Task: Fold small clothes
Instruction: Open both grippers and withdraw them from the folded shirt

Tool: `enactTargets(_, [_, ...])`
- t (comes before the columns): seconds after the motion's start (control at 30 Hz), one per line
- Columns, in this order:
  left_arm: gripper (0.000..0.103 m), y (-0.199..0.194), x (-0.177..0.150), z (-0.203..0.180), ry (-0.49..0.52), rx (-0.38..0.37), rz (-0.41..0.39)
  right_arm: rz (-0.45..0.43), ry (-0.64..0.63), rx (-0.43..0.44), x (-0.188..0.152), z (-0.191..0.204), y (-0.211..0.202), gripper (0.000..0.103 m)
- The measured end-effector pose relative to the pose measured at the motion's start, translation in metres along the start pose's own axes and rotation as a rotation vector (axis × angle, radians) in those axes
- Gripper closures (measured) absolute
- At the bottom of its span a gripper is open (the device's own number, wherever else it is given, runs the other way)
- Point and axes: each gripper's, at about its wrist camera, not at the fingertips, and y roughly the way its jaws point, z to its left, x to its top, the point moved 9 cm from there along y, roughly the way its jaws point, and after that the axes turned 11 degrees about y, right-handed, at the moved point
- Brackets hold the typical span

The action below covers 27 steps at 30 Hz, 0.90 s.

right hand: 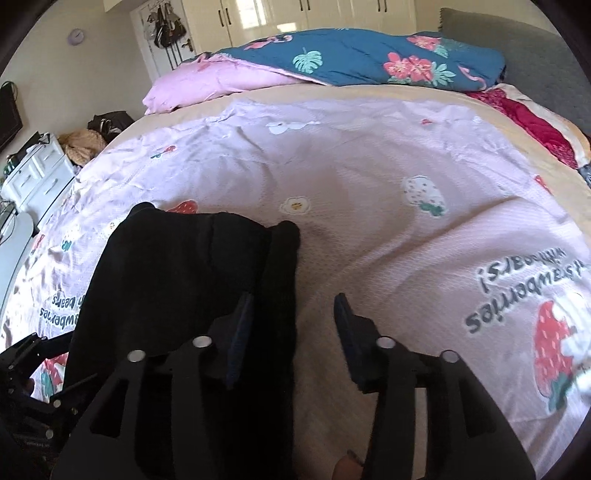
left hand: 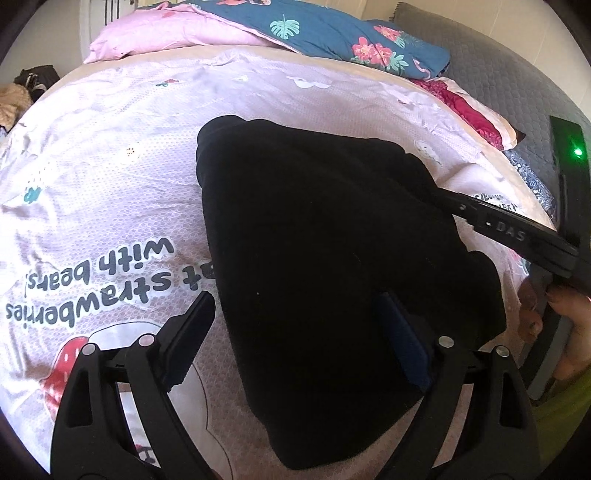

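We see a black garment (left hand: pixel 332 258) lying on a bed, spread over a pale pink bedsheet (left hand: pixel 110 177) printed with strawberries and the words "strawberries with bears". The cloth is bunched into a rough folded heap, with one rounded corner pointing toward the far side of the bed; from the right wrist camera the same black garment (right hand: pixel 177 280) sits to the left of centre.

Our left hand-held gripper (left hand: pixel 295 332) is spread wide: its left finger rests over bare sheet, while the right finger lies on top of the black cloth, so the near edge of the garment sits between the two. Nothing is pinched. Our right hand-held gripper (right hand: pixel 293 321) is also spread; its left finger overlaps the garment's right edge and its right finger hovers over bare sheet. In the left wrist view the right tool's body crosses in from the right edge, its tip at the garment's right side, and it hides part of the sheet there.

At the head of the bed lie a pink pillow (right hand: pixel 192 86) and a blue floral quilt (right hand: pixel 362 59), with a red cloth (right hand: pixel 535 129) near the right edge. A white dresser (right hand: pixel 40 173) stands left of the bed, and a wardrobe (right hand: pixel 314 14) lines the far wall
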Motion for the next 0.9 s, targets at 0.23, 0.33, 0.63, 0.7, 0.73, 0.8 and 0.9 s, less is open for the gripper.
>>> enactTargets(0.23, [0.016, -0.014, -0.004, 0.000, -0.004, 0.009, -0.008, -0.056, -0.003, 0.021, -0.004, 0.001, -0.040, 0.022])
enactTargets(0.33, [0.015, -0.024, -0.005, -0.001, 0.000, 0.013, -0.020, -0.099, -0.009, 0.035, -0.005, 0.005, -0.062, 0.011])
enactTargets(0.63, [0.009, -0.061, -0.009, -0.004, 0.000, 0.038, -0.067, -0.235, -0.035, 0.035, -0.011, 0.013, -0.128, 0.005])
enactTargets(0.7, [0.009, -0.073, -0.009, -0.004, 0.004, 0.052, -0.089, -0.252, -0.032, 0.049, -0.016, 0.015, -0.141, 0.004])
enactTargets(0.73, [0.009, -0.079, -0.010, -0.004, 0.006, 0.059, -0.099, -0.267, -0.027, 0.057, -0.020, 0.017, -0.151, 0.004])
enactTargets(0.8, [0.009, -0.090, -0.013, -0.004, 0.004, 0.070, -0.116, -0.283, -0.025, 0.067, -0.025, 0.018, -0.162, 0.004])
enactTargets(0.9, [0.009, -0.107, -0.018, -0.004, 0.008, 0.077, -0.150, -0.312, -0.034, 0.065, -0.039, 0.023, -0.179, 0.004])
